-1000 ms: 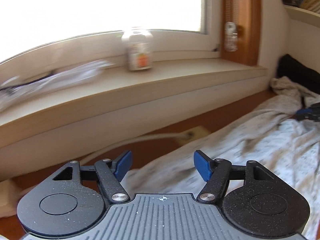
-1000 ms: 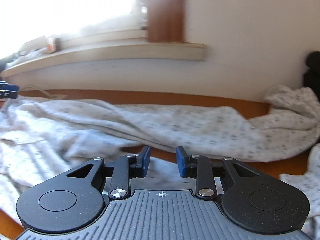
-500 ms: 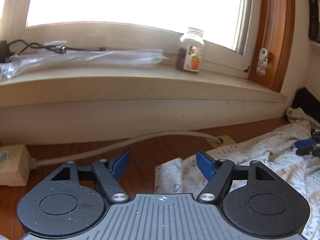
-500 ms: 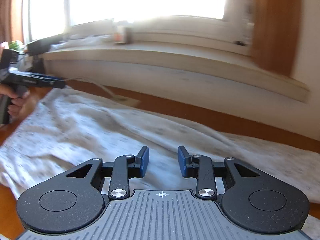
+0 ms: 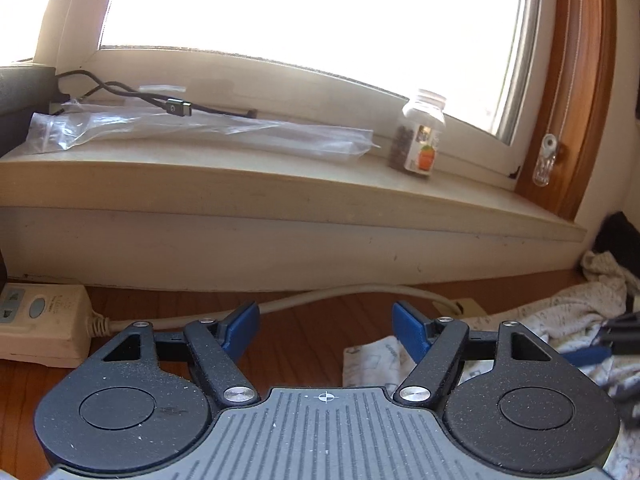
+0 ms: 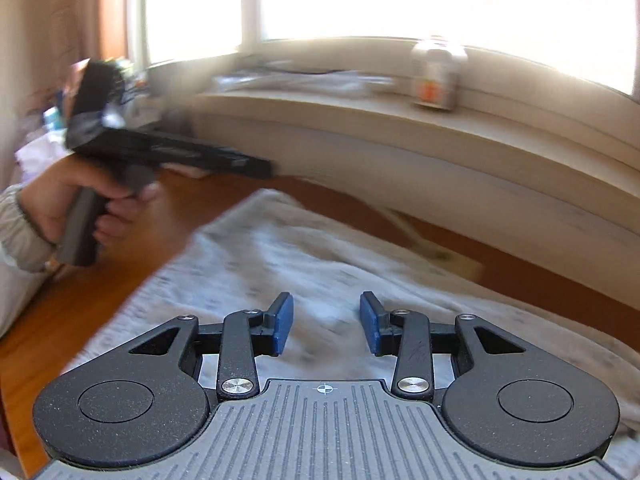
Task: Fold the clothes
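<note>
Both tongs stand open with nothing between their blue pads. From its own camera, the left gripper (image 5: 325,330) has its jaws spread wide above bare wooden bench (image 5: 304,344), with one corner of the patterned white garment (image 5: 372,362) lying just beside its right pad (image 5: 408,334). More of that cloth runs off toward the right edge of the bench, where a blurred dark tool with a blue tip, the right gripper (image 5: 592,354), sits over it.

The right gripper (image 6: 326,328) is parted less widely and hovers over the garment (image 6: 312,256), which lies spread across the bench from the near edge toward the far side; whether the pads touch the cloth cannot be told. In this blurred view the left gripper (image 6: 264,168) shows at the far left, held by a left hand (image 6: 80,200) in a light sleeve, above the bare wood (image 6: 80,304) beside the cloth's left edge.

Along the far edge of the bench, a white power strip (image 5: 42,322) sits at the left, and its pale cable (image 5: 320,296) runs rightward to a plug near the garment. Above it, the windowsill (image 5: 240,184) carries clear plastic bags (image 5: 208,130), a black cable (image 5: 120,90) and a small clear jar (image 5: 420,136) with an orange label, under the bright window (image 5: 312,12). A dark item lies at the far right behind the cloth.
</note>
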